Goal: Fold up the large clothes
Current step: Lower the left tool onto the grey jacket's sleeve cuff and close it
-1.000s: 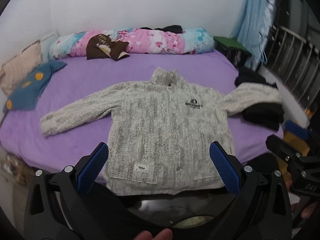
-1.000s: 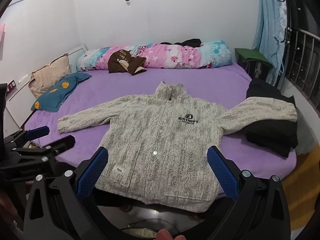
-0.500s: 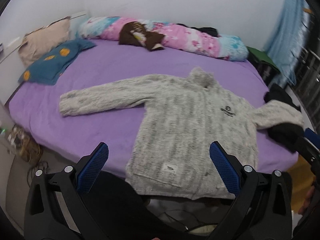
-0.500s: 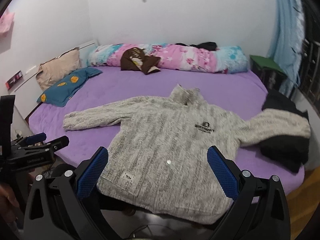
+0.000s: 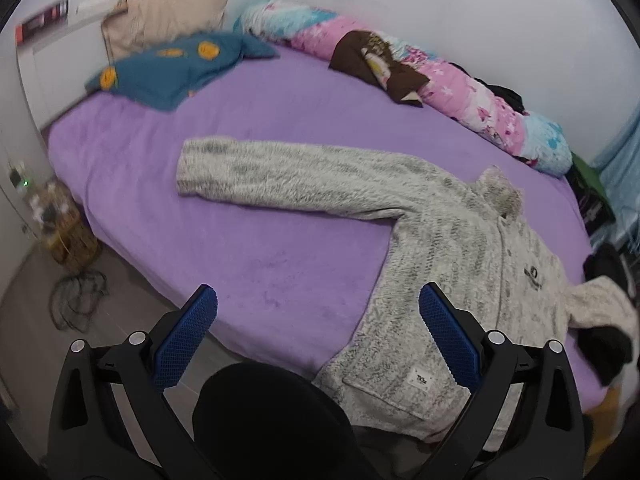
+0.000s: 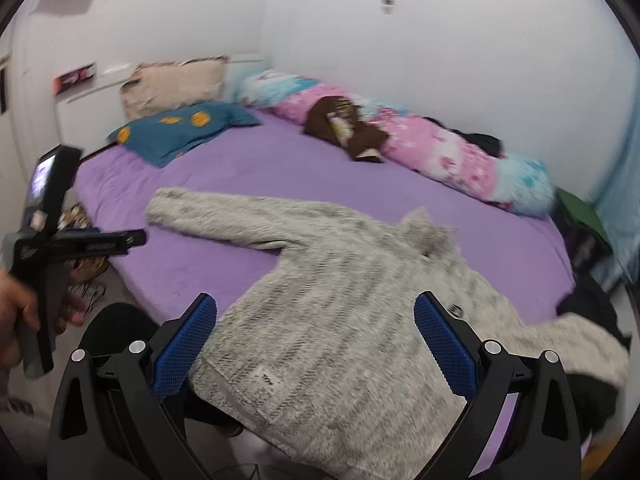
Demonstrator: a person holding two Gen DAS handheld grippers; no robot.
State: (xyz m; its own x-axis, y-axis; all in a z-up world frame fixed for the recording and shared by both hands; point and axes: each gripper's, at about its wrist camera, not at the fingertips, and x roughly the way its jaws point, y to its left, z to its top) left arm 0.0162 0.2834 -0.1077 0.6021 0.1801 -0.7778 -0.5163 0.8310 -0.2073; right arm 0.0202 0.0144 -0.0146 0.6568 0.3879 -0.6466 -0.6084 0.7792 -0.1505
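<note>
**Hem, sleeve and logo only partly readable**

The fuzzy grey-white knit sweater loses its hem behind the left gripper's blue-padded fingers. Its far sleeve is motion-blurred and partly covered by dark clothing. The chest logo and the hem label are too small to read.

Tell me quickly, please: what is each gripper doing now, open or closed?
Left gripper: open, holding nothing, above the bed edge.
Right gripper: open, holding nothing, above the sweater.
</note>
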